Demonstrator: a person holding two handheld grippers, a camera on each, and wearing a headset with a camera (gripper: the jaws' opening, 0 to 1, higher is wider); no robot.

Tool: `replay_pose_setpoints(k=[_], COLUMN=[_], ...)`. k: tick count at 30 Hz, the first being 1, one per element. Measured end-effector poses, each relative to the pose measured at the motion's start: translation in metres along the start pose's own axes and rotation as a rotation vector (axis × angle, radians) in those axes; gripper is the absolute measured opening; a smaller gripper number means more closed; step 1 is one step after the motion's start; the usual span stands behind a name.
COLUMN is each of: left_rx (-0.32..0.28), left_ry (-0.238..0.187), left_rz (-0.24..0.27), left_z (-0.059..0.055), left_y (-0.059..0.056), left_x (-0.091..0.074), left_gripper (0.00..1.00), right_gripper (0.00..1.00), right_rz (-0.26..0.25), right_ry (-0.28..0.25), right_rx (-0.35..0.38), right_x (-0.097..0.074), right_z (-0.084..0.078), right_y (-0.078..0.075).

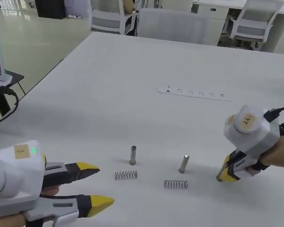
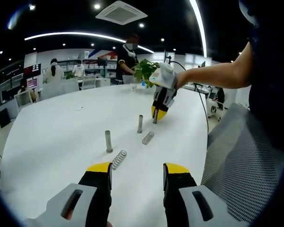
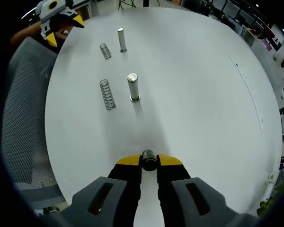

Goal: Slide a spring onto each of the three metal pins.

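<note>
Left gripper (image 1: 104,185) hangs spread and empty at near left. Right of it stand the left pin (image 1: 133,155) and right pin (image 1: 184,163), upright steel, with the left spring (image 1: 126,175) and right spring (image 1: 175,183) lying loose just before them: light wire coils, probably rolly and squashable, best nipped gently mid-coil. Right gripper (image 1: 228,175) pinches a tilted third spring (image 1: 221,171) low over the table (image 1: 132,94).
</note>
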State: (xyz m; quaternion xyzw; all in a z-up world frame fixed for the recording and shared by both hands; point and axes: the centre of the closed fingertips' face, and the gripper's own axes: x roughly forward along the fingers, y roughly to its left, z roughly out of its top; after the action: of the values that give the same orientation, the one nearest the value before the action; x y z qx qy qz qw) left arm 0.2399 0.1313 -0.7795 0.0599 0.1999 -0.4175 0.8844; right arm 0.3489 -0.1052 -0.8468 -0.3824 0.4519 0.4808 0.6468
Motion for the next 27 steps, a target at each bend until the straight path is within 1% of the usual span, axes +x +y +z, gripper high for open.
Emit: replay_pose_setpoints(k=[4,8,12,15,19,23,27], left_rx=[0.0,0.001,0.004,0.006,0.008,0.009,0.009], left_ry=[0.001,0.001,0.002,0.003,0.004,0.003,0.003], left_rz=[0.0,0.001,0.001,0.0,-0.002,-0.002,0.0], left_z=[0.0,0.0,0.001,0.001,0.002,0.002,0.002], left_y=[0.0,0.0,0.0,0.0,-0.001,-0.002,-0.002], left_x=[0.0,-0.001,-0.001,-0.001,-0.001,-0.001,-0.002], left_gripper=[0.37,0.37,0.37,0.37,0.37,0.36,0.36], right_gripper=[0.13,0.2,0.27,0.28,0.28,0.27,0.27], right_rz=[0.001,-0.005,-0.022,-0.034,-0.03,-0.012,-0.001], right_ry=[0.0,-0.008,-0.026,-0.036,-0.067,-0.092,-0.106], right_rx=[0.002,0.006,-0.004,-0.014,-0.016,-0.031,-0.052], right_x=[0.001,0.0,-0.004,-0.009,-0.013,-0.015,-0.015], right_z=[-0.001,0.0,0.003,0.007,0.018,0.03,0.041], right_y=[0.001,0.0,-0.002,-0.002,0.001,0.009,0.017])
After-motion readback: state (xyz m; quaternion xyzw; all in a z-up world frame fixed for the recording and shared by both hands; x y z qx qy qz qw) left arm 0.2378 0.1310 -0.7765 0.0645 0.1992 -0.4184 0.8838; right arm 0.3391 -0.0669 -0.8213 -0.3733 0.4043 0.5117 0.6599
